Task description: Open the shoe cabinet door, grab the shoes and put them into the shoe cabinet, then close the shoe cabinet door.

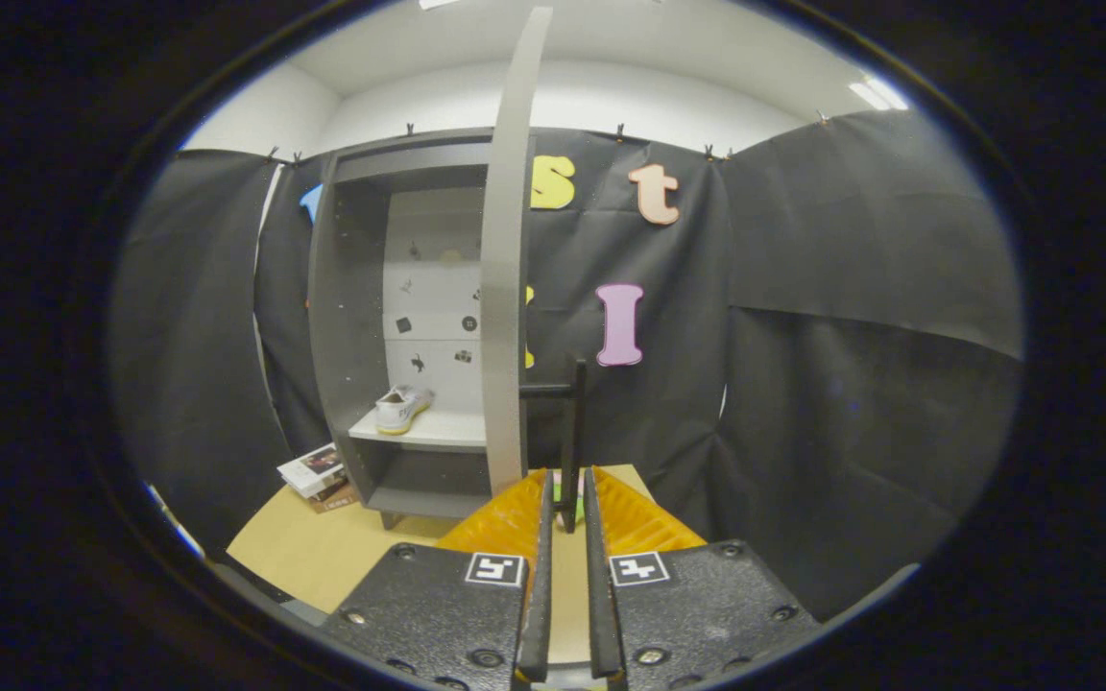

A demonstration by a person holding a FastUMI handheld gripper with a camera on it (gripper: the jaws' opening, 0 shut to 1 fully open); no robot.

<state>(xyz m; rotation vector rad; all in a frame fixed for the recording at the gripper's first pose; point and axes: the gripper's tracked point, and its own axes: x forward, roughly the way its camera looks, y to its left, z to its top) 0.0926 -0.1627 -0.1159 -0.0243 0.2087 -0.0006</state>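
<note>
The grey shoe cabinet (347, 317) stands open on a tan board, beyond my fingers and to the left. A white shoe (402, 408) with a pale yellow sole lies on its light shelf (438, 429). The cabinet door (505, 288) is swung out toward me and I see it edge-on, straight ahead. Its black handle (572, 422) sticks out on the right side of the door, and the lower end of the bar sits between my fingers. My gripper (568, 475) is shut on that handle, with only a narrow gap left between the fingers.
A small stack of magazines (318, 473) lies on the tan board (323, 552) by the cabinet's left foot. Black cloth walls close in behind and on both sides. The lower compartment (423, 475) of the cabinet is dark.
</note>
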